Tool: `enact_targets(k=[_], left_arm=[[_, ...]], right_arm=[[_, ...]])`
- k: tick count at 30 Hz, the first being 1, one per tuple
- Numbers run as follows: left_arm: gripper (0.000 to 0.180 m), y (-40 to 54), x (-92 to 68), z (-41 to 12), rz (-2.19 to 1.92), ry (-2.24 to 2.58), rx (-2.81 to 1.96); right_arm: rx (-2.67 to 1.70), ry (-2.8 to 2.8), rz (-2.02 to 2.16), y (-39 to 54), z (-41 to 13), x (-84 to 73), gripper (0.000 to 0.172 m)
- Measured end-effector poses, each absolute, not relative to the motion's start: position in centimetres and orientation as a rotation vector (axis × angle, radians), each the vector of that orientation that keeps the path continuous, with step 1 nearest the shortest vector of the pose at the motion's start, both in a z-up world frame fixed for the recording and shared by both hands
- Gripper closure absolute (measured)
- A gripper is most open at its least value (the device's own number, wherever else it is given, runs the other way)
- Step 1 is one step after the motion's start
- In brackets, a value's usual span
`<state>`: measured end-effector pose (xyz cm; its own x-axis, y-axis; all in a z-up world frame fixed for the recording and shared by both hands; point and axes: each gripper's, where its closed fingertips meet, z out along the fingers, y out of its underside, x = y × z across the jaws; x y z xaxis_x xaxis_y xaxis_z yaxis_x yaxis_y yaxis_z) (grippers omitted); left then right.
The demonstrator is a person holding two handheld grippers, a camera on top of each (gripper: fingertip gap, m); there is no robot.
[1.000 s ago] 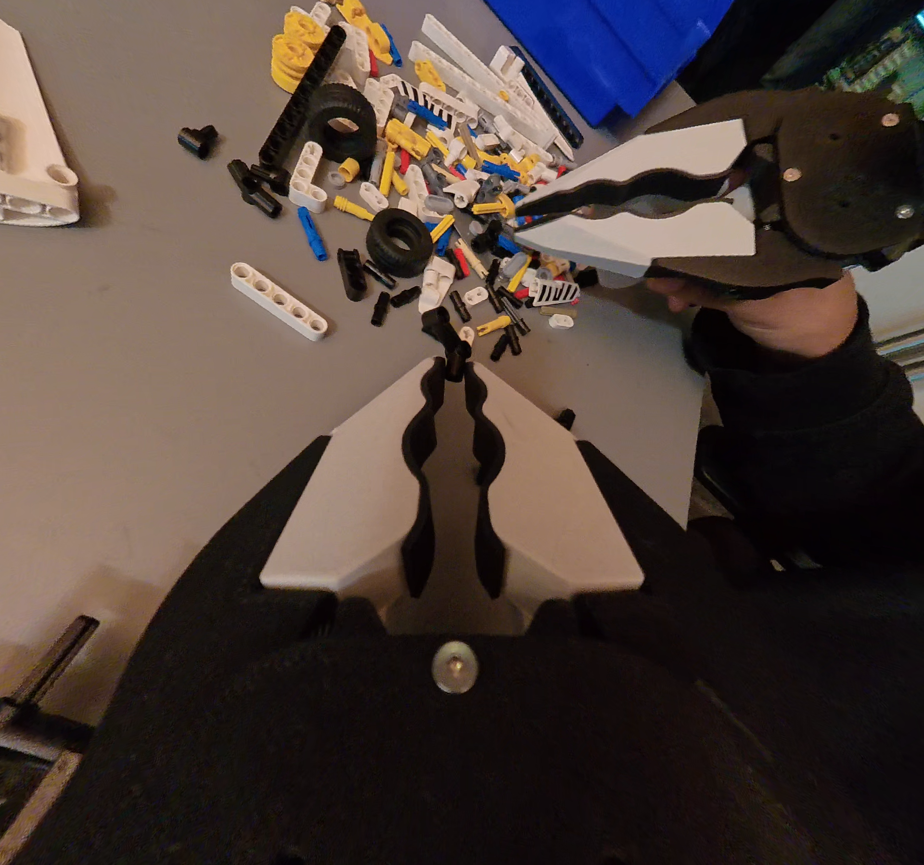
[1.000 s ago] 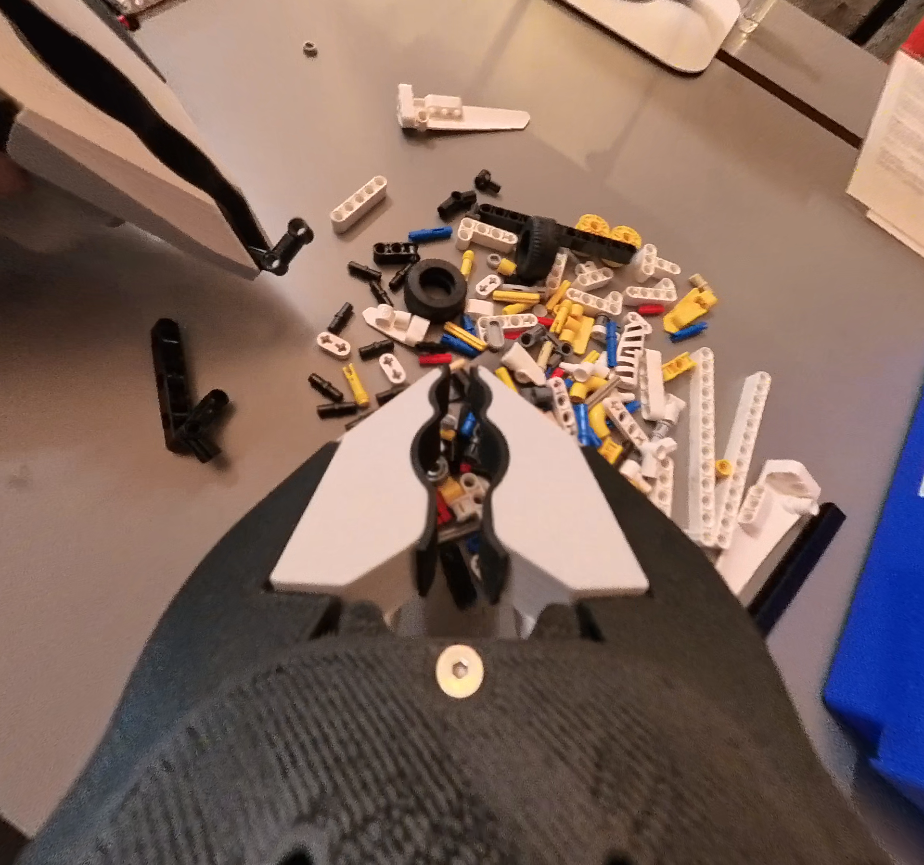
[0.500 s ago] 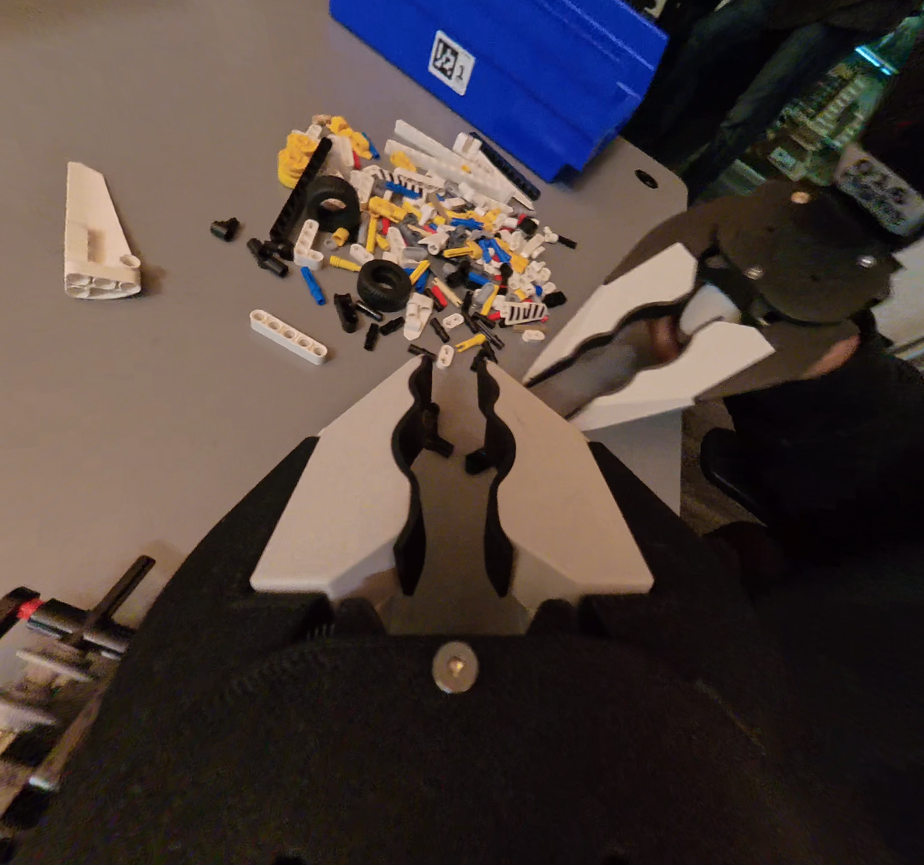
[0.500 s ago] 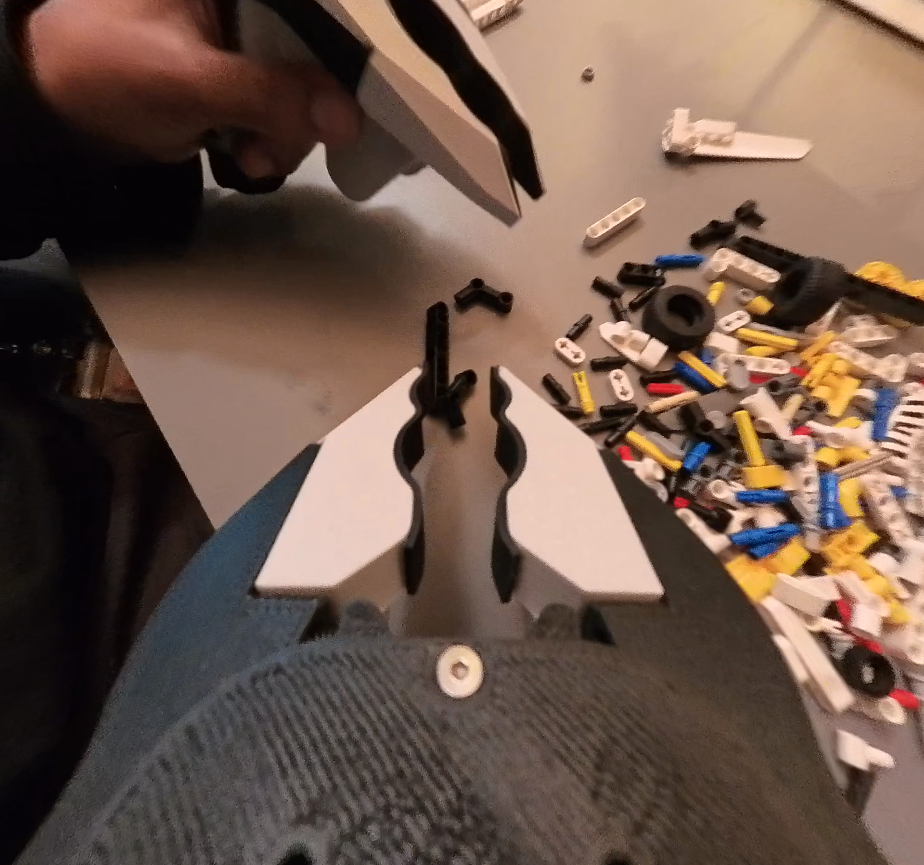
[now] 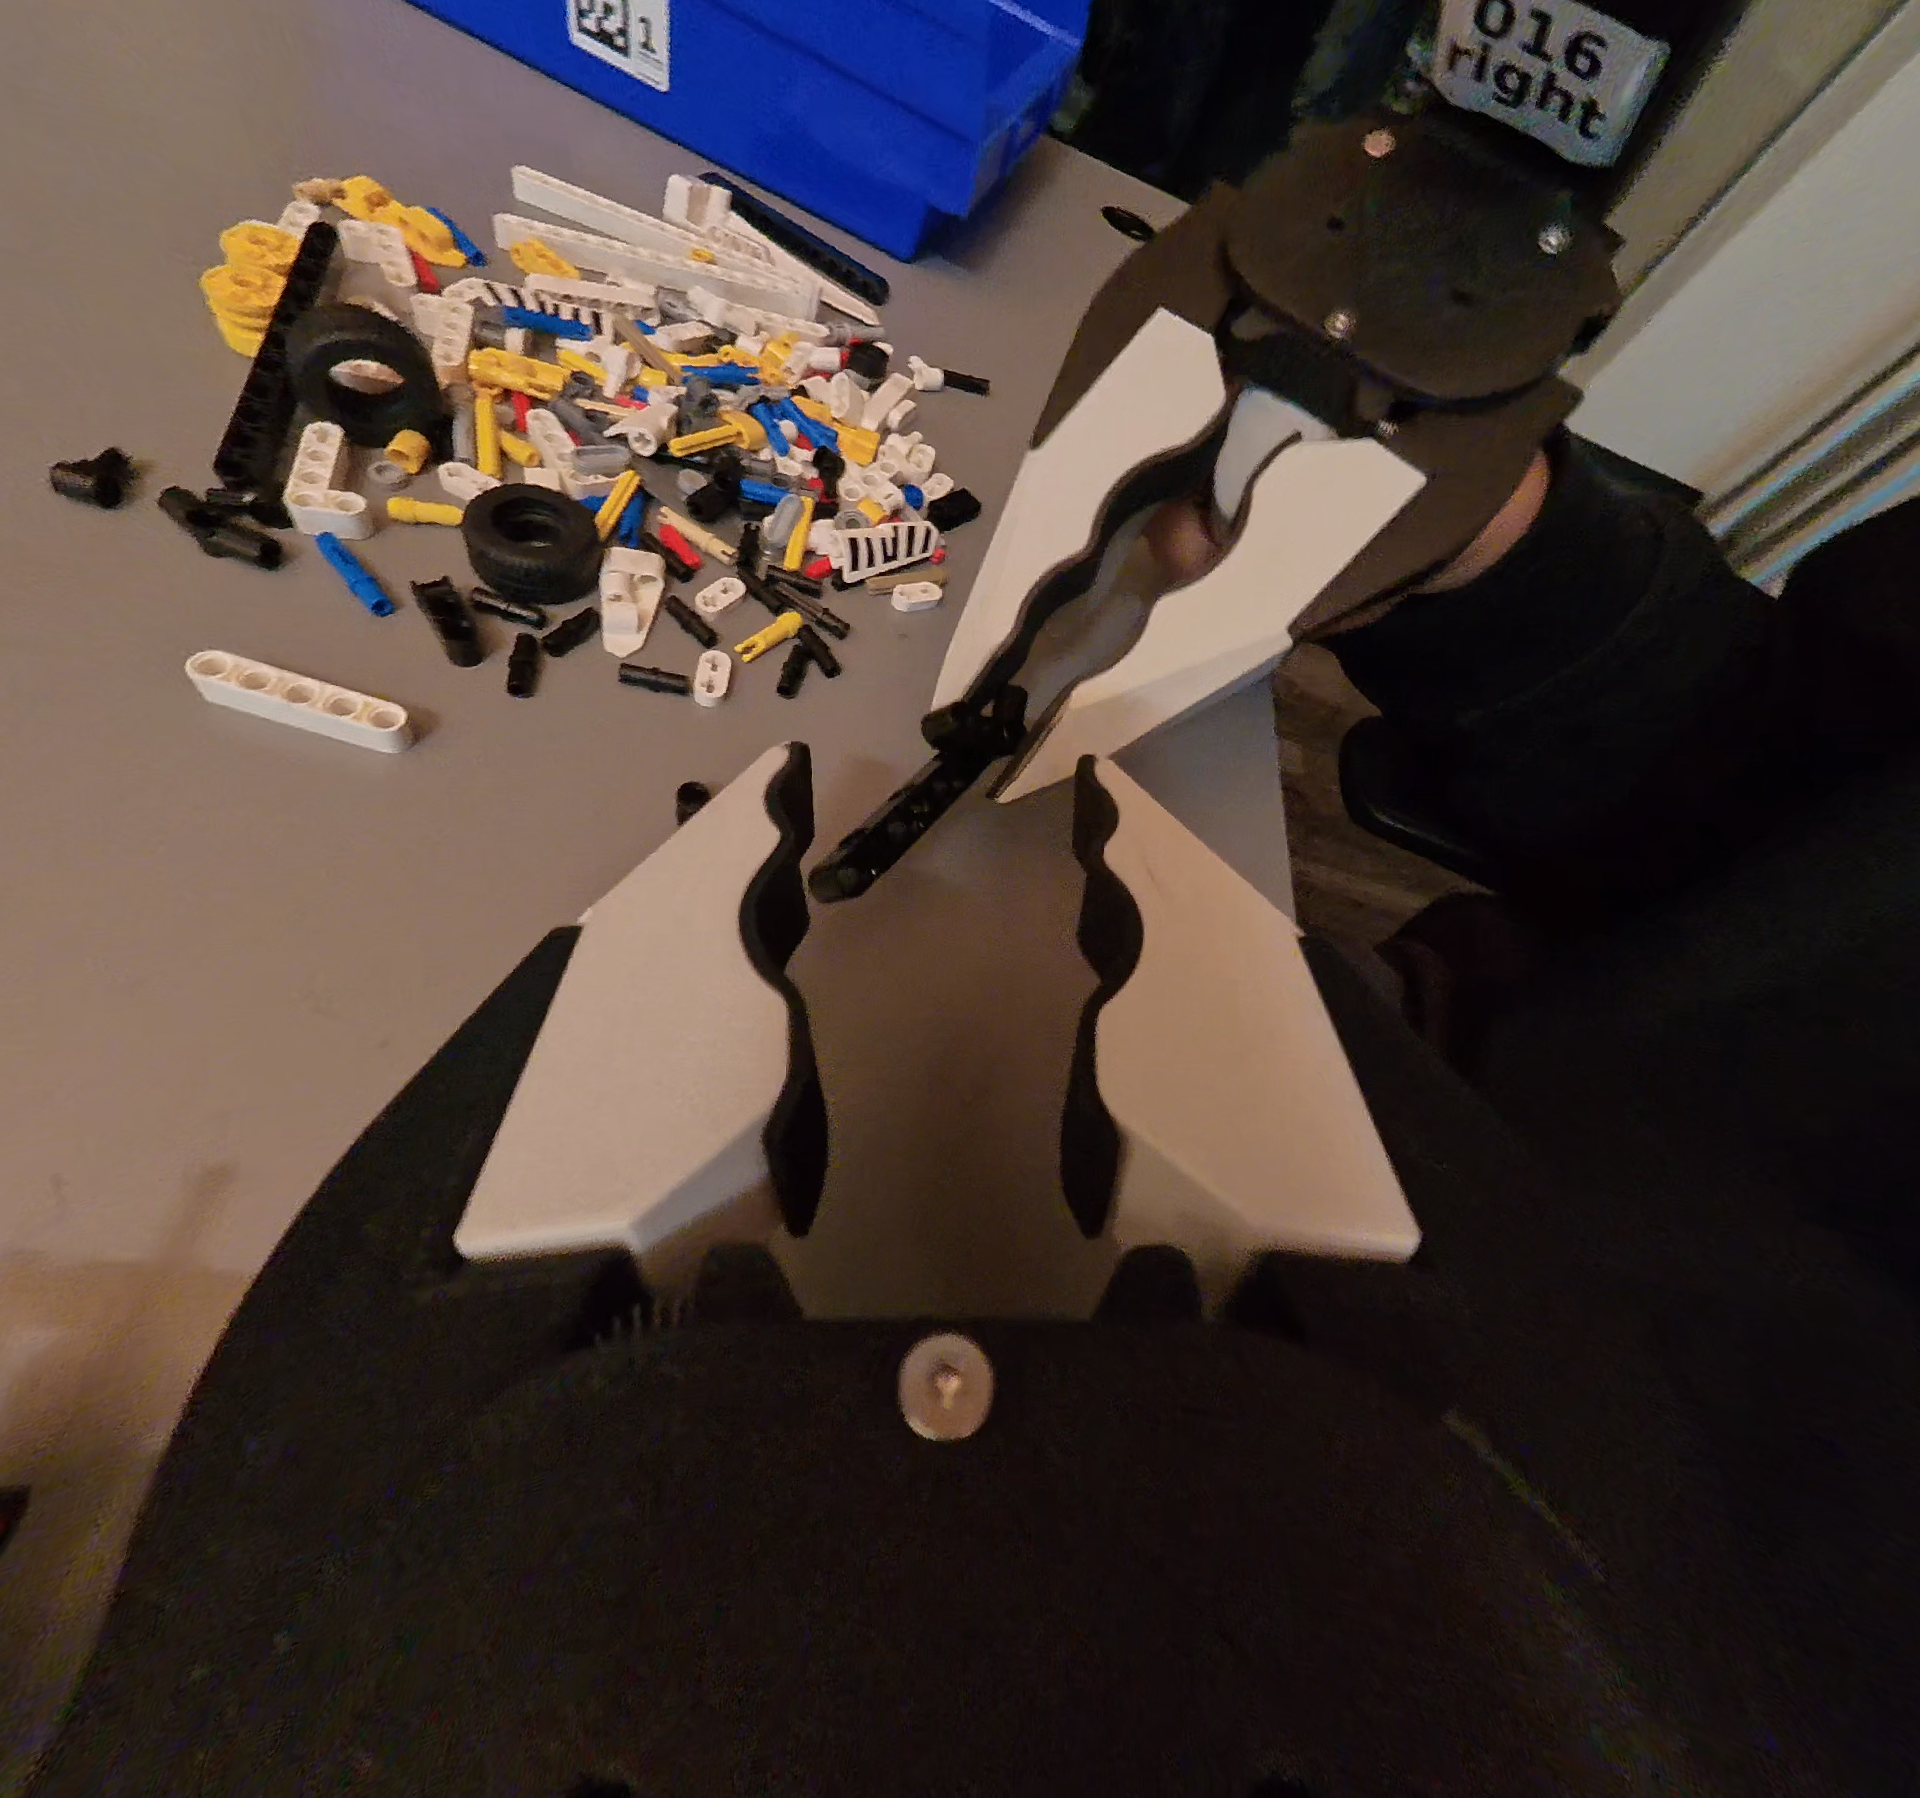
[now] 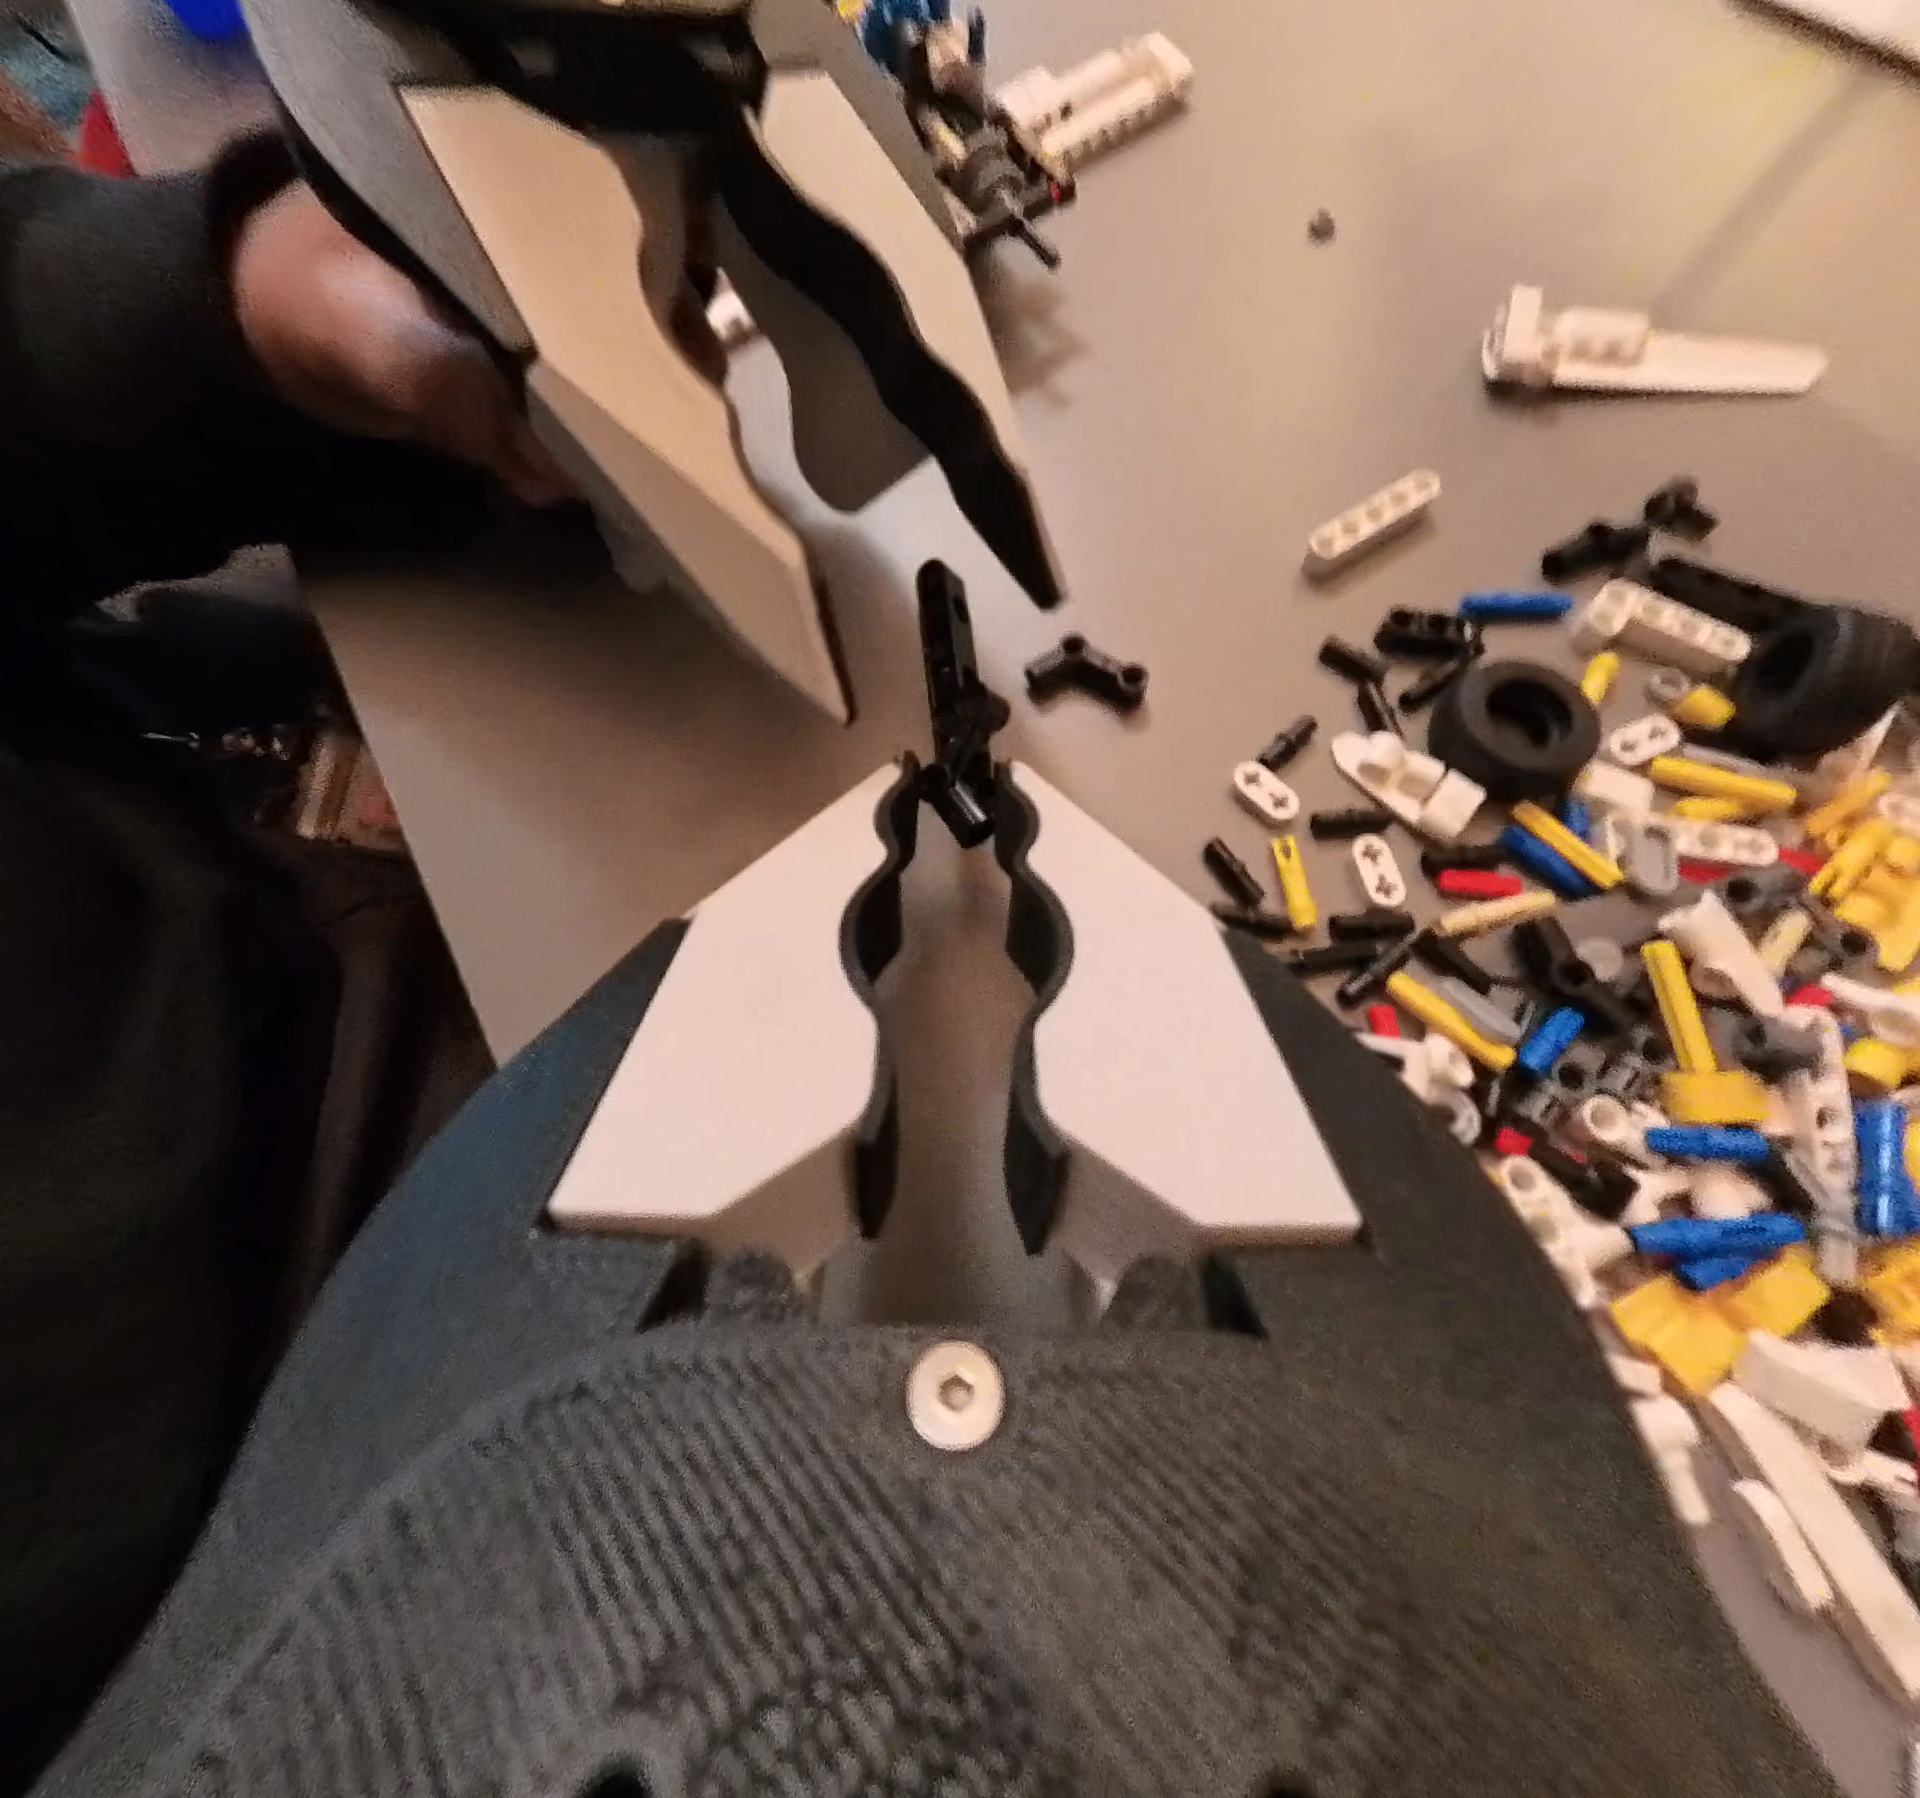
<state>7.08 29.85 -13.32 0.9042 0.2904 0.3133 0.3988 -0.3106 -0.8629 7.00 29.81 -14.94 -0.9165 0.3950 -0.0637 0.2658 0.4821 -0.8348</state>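
On grey table (image 5: pixel 260 917), two grippers over near edge, tips close together. Right gripper (image 6: pixel 951 780) clamped on black beam (image 6: pixel 943 652) with small black connector at gripped end, pads pressing both sides, beam sticking out forward above table. Left gripper (image 5: pixel 940 772) wide apart, gripping nothing, beam's free end (image 5: pixel 894 829) between its fingers, just beside left pad, contact unclear. Beyond, one pile of small parts (image 5: pixel 623 418): yellow, blue, white, black, red, grey pieces, too many to count. Two black tyres (image 5: pixel 358 375) in pile. One white five-hole beam (image 5: pixel 296 699) lying apart from pile. One blue bin (image 5: pixel 727 13) behind pile. One white wedge piece (image 6: pixel 1642 358) alone farther off
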Motion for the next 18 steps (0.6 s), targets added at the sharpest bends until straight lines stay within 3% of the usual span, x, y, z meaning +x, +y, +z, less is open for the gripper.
enact_targets(k=[3, 7, 11, 12, 14, 18], left_arm=[[0.138, 29.9, 7.7, -12.8, -0.152, -0.458, -1.891], [0.180, 29.9, 9.0, -11.7, -0.292, -0.387, -1.812], [0.180, 29.7, 8.5, -11.7, -0.333, -0.441, -1.784], [0.177, 29.6, 8.3, -11.7, -0.332, -0.453, -1.781], [0.147, 29.6, 7.9, -11.9, -0.300, -0.479, -1.783], [0.126, 30.0, 8.8, -12.1, -0.272, -0.432, -1.828]], right_arm=[[-0.563, -2.547, 1.562, 29.4, -13.5, 7.3, 0.159], [-0.596, -2.540, 1.749, 29.4, -12.4, 7.7, 0.159], [-0.657, -2.513, 1.829, 29.7, -12.1, 7.4, 0.159], [-0.662, -2.515, 1.822, 29.8, -12.3, 7.3, 0.159], [-0.652, -2.527, 1.828, 29.8, -12.3, 7.5, 0.159], [-0.648, -2.578, 1.850, 29.5, -12.5, 8.2, 0.159]])
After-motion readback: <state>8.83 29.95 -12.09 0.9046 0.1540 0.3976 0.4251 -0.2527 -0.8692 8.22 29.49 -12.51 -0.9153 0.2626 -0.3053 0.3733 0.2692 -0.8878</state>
